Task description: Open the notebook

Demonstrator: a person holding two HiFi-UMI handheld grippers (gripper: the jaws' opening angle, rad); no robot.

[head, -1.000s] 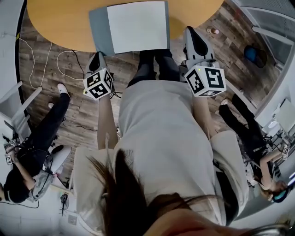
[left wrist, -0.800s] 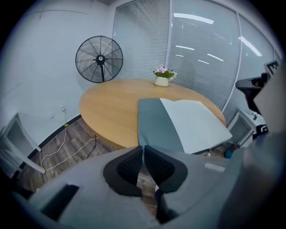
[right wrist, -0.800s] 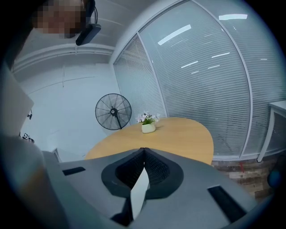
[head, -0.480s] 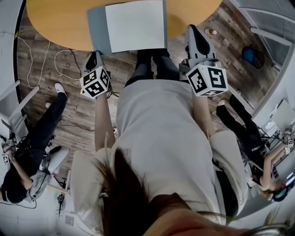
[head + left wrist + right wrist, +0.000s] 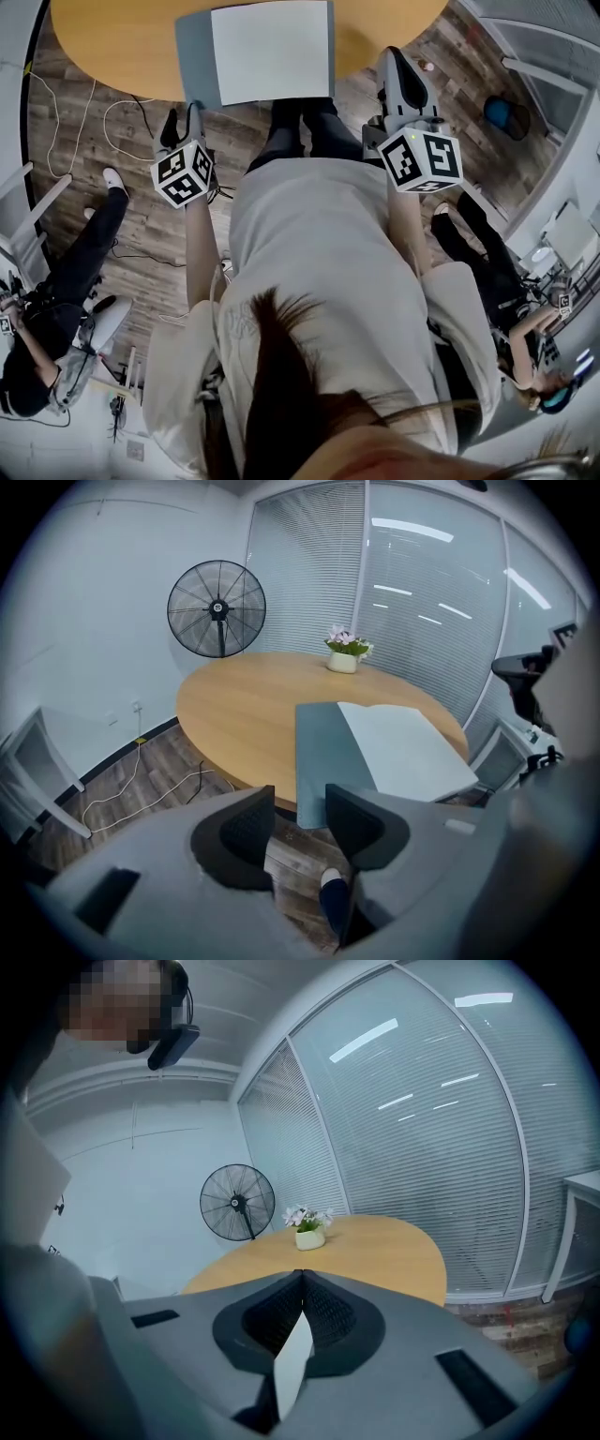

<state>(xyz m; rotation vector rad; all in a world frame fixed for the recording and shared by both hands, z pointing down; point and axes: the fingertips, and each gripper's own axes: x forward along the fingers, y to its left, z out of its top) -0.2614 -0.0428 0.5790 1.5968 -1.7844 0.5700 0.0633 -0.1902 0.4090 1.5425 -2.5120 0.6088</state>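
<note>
The notebook lies open at the near edge of the round wooden table (image 5: 112, 47), its white page (image 5: 272, 52) up and its grey-blue cover (image 5: 192, 56) spread to the left. In the left gripper view the cover (image 5: 323, 752) and the page (image 5: 398, 747) lie just beyond the jaws. My left gripper (image 5: 182, 117) hangs off the table's edge below the cover's near corner. Its jaws have just been opening and now stand open (image 5: 300, 803) with nothing between them. My right gripper (image 5: 389, 58) is shut (image 5: 302, 1277), to the right of the notebook, beside the table edge.
A pot of flowers (image 5: 343, 658) stands on the far side of the table, and a black floor fan (image 5: 217, 608) stands behind it. Cables (image 5: 56, 112) trail over the wooden floor on the left. People sit at lower left (image 5: 56, 309) and at right (image 5: 506, 281).
The left gripper's jaws were together by the cover's near corner and now stand apart. The notebook and the right gripper have kept their places.
</note>
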